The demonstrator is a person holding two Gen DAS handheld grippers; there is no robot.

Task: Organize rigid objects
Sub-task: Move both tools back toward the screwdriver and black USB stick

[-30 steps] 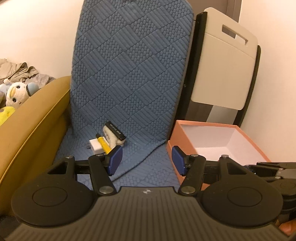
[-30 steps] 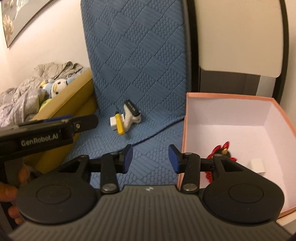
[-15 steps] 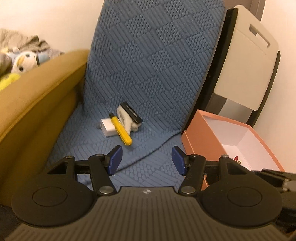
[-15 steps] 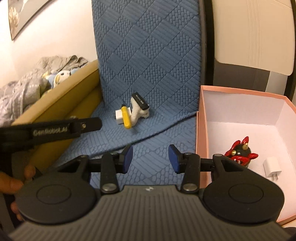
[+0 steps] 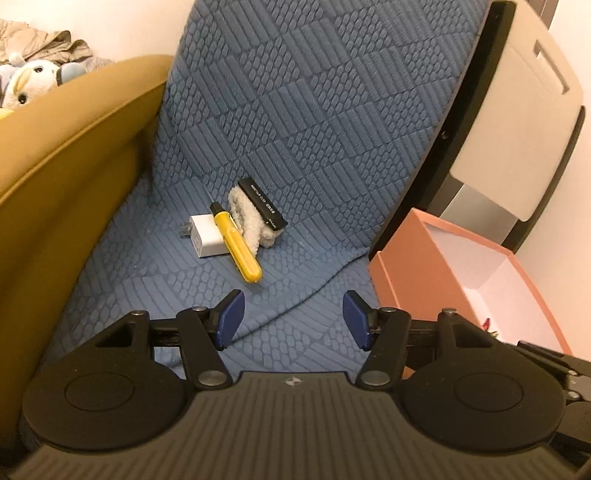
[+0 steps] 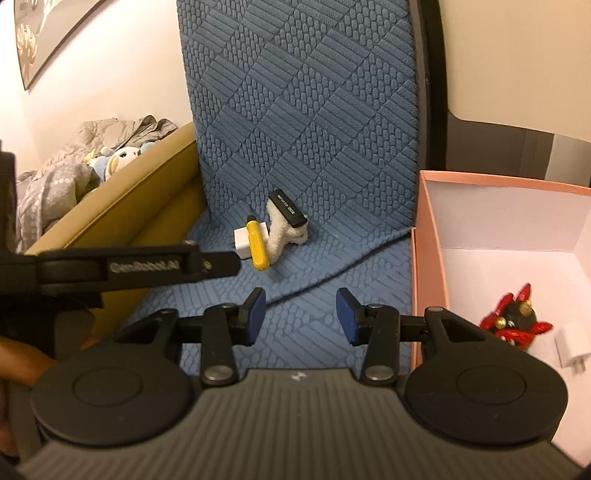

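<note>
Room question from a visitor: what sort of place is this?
Probably a bedroom or living corner at home: a mustard sofa arm, plush toys on rumpled bedding, and a framed picture on the wall.

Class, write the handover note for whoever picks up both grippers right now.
Left gripper: open, holding nothing, facing the pile.
Right gripper: open, holding nothing.
On the blue mat: white charger, yellow tool lying across it, black bar on a fluffy piece.
Done: red figure and small white plug are in the pink box.
Left: box the pile.

Both low, forward; shared blue mat (image 5: 303,147)
</note>
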